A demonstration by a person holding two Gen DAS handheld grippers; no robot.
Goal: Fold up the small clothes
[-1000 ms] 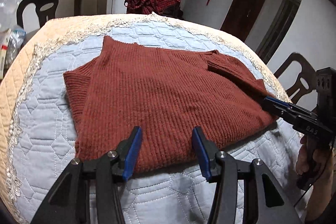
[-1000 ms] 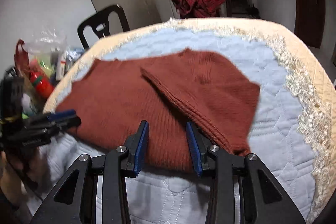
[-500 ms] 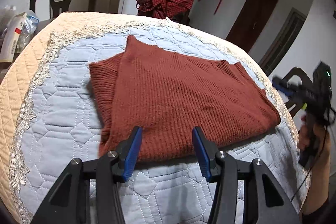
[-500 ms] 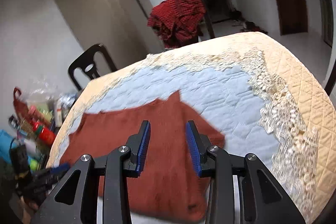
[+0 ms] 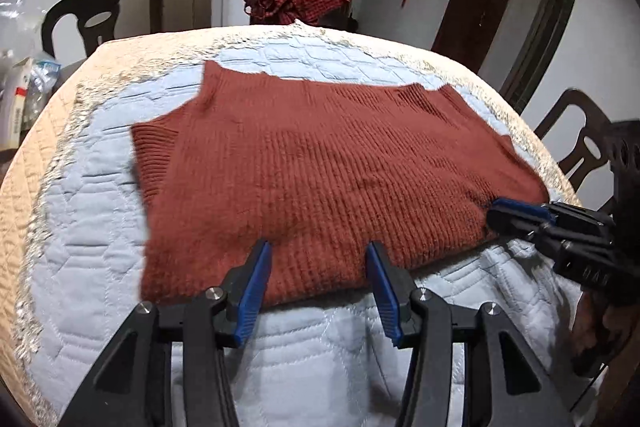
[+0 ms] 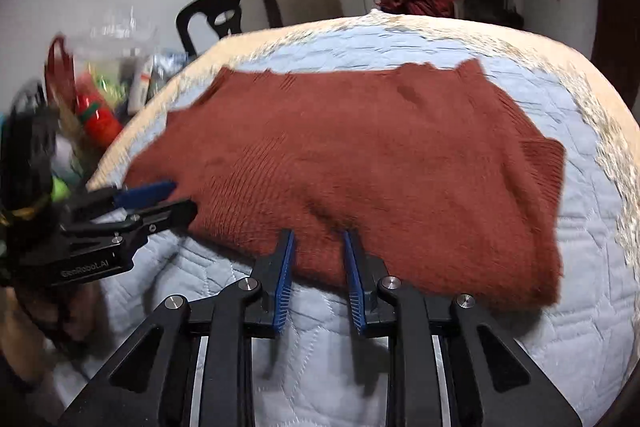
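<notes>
A rust sweater [image 5: 320, 167] lay flat on the quilted table [image 5: 80, 227]; the left gripper [image 5: 316, 279] stood half-open at its near hem, the right gripper [image 6: 318, 267] closing there; both should likely bite the hem evenly
</notes>
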